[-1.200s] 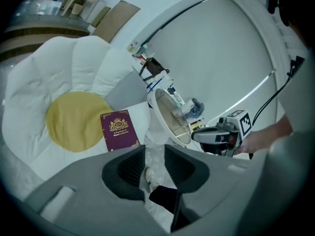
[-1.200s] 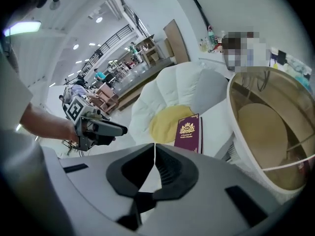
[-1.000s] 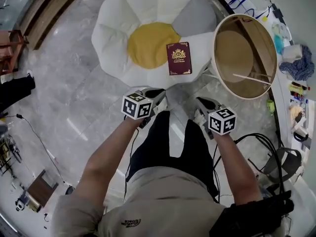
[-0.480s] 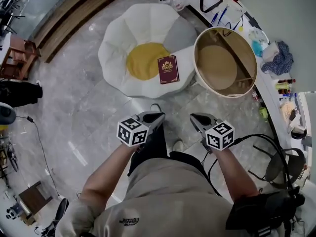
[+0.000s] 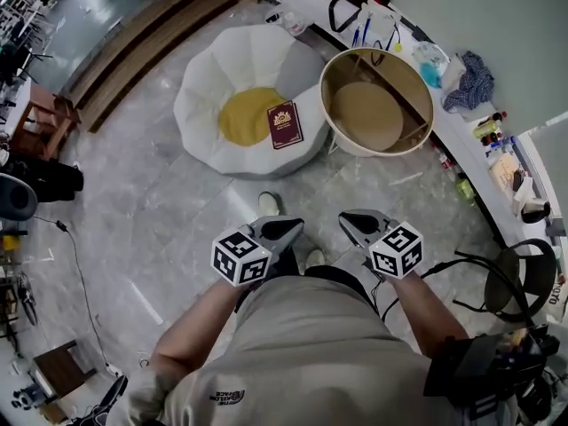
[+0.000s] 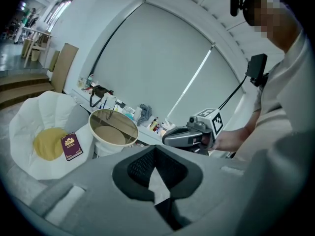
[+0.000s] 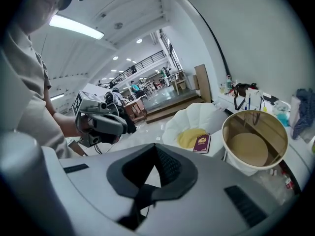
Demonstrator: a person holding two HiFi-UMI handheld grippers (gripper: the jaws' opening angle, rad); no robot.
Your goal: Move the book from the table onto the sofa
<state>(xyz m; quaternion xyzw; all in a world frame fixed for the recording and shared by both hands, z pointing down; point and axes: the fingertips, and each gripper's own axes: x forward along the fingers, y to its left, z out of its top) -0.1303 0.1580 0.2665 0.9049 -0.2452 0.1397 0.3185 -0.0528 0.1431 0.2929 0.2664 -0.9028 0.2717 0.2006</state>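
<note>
A dark red book [image 5: 285, 124] with gold print lies flat on the white petal-shaped sofa [image 5: 213, 87], beside its yellow centre. Right of the sofa stands the round rimmed table [image 5: 368, 114], with nothing on it. My left gripper [image 5: 295, 227] and right gripper [image 5: 347, 219] are side by side close to my body, well short of the sofa, both shut and holding nothing. In the left gripper view the book [image 6: 72, 147] lies far off to the left, and the right gripper [image 6: 170, 139] is near. The right gripper view shows the book [image 7: 202, 143] beyond the shut jaws.
A long counter [image 5: 461, 122] along the wall holds bottles, a blue cloth and a black bag. A round chair [image 5: 510, 278] stands at the right. Cables [image 5: 62, 238] run over the marble floor at the left, near a wooden stool [image 5: 44, 114] and wooden steps [image 5: 133, 43].
Both grippers have drawn back from the sofa and risen, and the head view has pulled away with them. The book stays where it lay on the sofa.
</note>
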